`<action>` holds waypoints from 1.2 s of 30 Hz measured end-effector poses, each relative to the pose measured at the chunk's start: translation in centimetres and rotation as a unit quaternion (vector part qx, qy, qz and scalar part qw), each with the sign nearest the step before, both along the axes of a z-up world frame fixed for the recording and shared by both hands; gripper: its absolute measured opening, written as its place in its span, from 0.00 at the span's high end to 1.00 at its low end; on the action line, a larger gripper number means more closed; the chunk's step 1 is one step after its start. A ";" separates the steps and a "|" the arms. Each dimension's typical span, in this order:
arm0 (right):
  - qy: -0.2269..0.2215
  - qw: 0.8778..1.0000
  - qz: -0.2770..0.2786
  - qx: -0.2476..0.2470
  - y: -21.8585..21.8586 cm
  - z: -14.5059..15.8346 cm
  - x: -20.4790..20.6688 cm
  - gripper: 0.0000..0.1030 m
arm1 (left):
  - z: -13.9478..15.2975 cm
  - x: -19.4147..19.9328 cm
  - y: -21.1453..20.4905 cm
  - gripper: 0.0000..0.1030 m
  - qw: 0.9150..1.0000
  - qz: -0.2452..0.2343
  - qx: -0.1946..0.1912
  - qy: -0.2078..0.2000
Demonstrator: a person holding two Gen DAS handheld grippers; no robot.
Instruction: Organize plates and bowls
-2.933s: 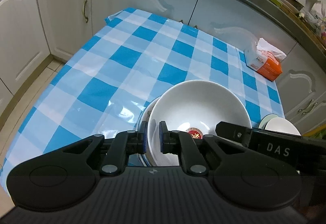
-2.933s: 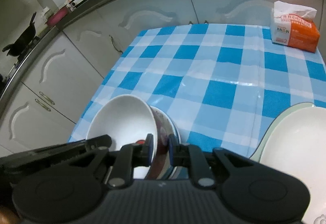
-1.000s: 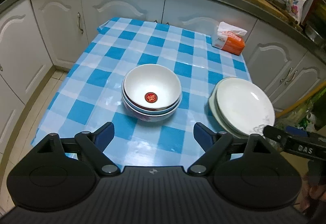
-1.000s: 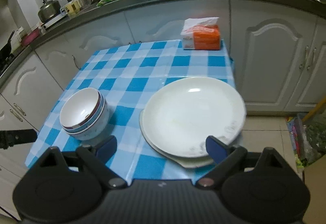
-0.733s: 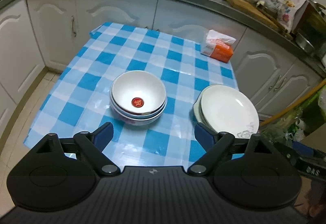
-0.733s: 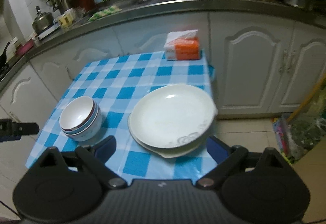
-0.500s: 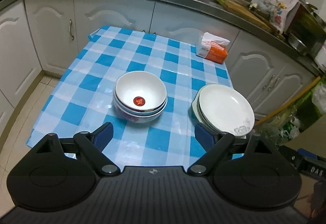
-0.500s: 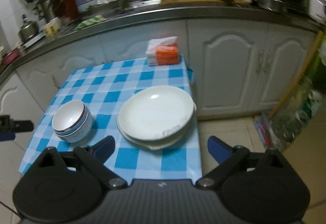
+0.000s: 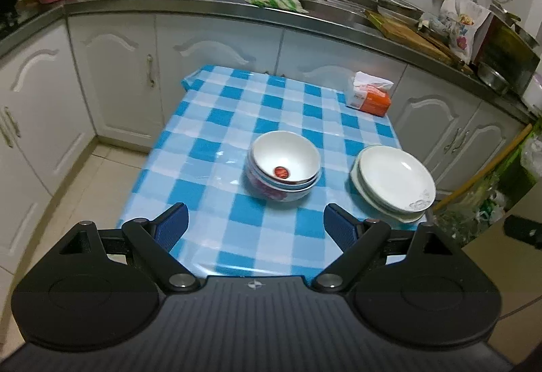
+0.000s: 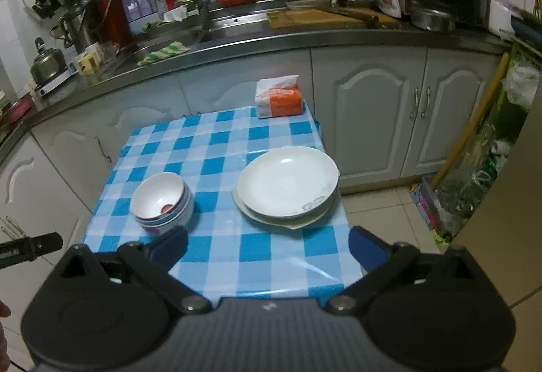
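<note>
Both the left gripper (image 9: 255, 228) and right gripper (image 10: 267, 246) hover wide and empty-handed above stacked bowls (image 9: 284, 165) and plates (image 9: 393, 180).

White bowls (image 9: 286, 165), blue-white checked tablecloth (image 9: 216, 148)

Three stacked bowls (image 9: 284, 169), two plates (image 9: 394, 181) (also stacked), one tissue pack (image 9: 371, 97).

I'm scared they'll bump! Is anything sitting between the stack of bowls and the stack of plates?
No. Between the bowl stack and the plate stack only bare checkered tablecloth shows, clearest in the right wrist view.
</note>
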State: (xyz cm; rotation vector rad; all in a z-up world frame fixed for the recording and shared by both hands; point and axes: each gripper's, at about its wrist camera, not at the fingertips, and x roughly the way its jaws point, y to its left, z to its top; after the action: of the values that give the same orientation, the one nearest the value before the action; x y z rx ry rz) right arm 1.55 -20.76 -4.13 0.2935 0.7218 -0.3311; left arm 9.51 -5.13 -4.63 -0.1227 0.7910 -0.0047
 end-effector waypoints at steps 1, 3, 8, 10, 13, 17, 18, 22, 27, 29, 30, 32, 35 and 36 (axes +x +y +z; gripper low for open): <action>-0.001 1.000 0.000 -0.002 0.4 0.3 -0.3 0.02 | 0.1 -0.4 0.1 0.00 1.000 0.000 0.004 0.000; -0.004 1.000 -0.001 -0.006 0.9 0.8 -1.0 0.01 | 0.3 -0.9 -0.1 0.00 1.000 0.002 0.006 0.006; -0.021 1.000 0.011 -0.018 1.3 2.0 -2.8 0.01 | 0.9 -2.6 -1.0 0.00 1.000 0.020 0.003 0.000; -0.021 0.999 0.016 -0.022 1.0 2.3 -3.2 0.01 | 1.0 -3.2 -1.7 0.00 1.000 0.019 -0.001 -0.003; -0.027 0.999 0.019 -0.019 0.6 2.6 -4.5 0.01 | 1.2 -4.0 -2.7 0.00 1.000 0.018 0.004 -0.001; -0.039 0.999 0.019 -0.020 0.3 2.9 -6.0 0.01 | 1.8 -5.4 -3.9 0.00 1.000 0.017 0.005 -0.007; -0.041 0.999 0.018 -0.020 0.3 2.9 -6.3 0.01 | 2.0 -5.7 -4.2 0.00 1.000 0.019 0.008 -0.008; -0.052 0.998 0.022 -0.021 0.5 3.2 -7.3 0.01 | 2.7 -7.0 -4.4 0.00 0.999 0.024 0.006 -0.020; -0.066 0.997 0.034 -0.032 1.6 3.9 -8.2 0.01 | 3.8 -8.4 -4.4 0.00 0.999 0.026 0.015 -0.038; -0.070 0.996 0.040 -0.040 2.1 4.3 -8.6 0.01 | 4.0 -8.8 -4.2 0.00 0.999 0.023 0.018 -0.042; -0.072 0.996 0.042 -0.043 2.4 4.4 -8.6 0.01 | 4.1 -9.0 -4.2 0.00 0.999 0.024 0.017 -0.045; -0.076 0.995 0.045 -0.047 2.8 4.6 -8.9 0.01 | 4.2 -9.3 -3.9 0.00 0.998 0.026 0.012 -0.049; -0.080 0.994 0.048 -0.055 3.4 4.9 -9.2 0.01 | 4.2 -9.7 -3.7 0.00 0.998 0.024 0.013 -0.052; -0.082 0.994 0.049 -0.056 3.5 5.0 -9.3 0.01 | 4.2 -9.7 -3.6 0.00 0.998 0.022 0.014 -0.053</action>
State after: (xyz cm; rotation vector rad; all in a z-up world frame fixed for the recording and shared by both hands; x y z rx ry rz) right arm -7.72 -17.22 0.86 0.1762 0.5522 -0.2505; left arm -0.24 -8.75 -0.44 -0.1133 0.6826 0.0414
